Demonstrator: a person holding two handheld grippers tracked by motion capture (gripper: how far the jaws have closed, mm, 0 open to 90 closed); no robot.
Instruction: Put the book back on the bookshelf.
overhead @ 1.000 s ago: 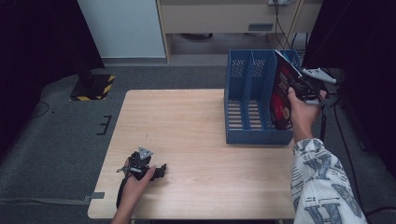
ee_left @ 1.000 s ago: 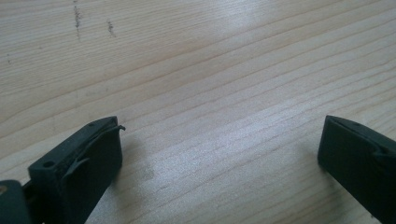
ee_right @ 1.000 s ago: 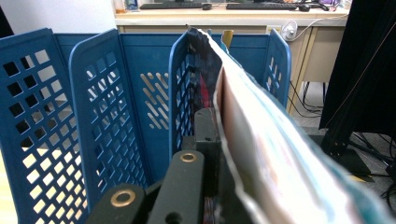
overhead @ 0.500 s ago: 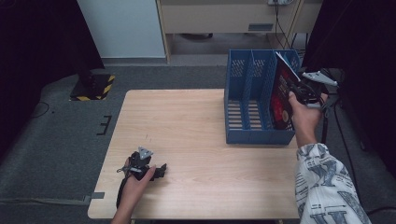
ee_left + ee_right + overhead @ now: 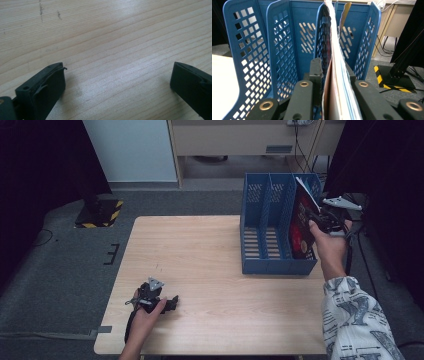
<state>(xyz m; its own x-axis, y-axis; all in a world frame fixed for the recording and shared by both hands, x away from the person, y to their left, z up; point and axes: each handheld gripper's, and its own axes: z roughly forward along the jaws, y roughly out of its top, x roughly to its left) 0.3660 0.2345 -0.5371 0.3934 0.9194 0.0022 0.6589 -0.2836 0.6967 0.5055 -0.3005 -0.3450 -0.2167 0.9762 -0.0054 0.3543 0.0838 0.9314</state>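
A red-covered magazine [image 5: 300,222] stands tilted in the rightmost slot of the blue file holder [image 5: 277,267]. My right gripper [image 5: 316,218] reaches in from the right at the magazine's upper edge. In the right gripper view the magazine [image 5: 337,75] runs between the jaws. They have just been opening, and a thin gap shows beside the left pad [image 5: 315,71]. My left gripper [image 5: 171,303] lies on the wooden table [image 5: 215,250] near its front left. Its jaws [image 5: 117,77] stand wide apart over bare wood.
The holder [image 5: 249,50] has three slots; the two left ones hold nothing. It stands at the table's right rear. A yellow-and-black striped stand base [image 5: 100,212] sits on the floor beyond the table's left corner, with cabinets behind.
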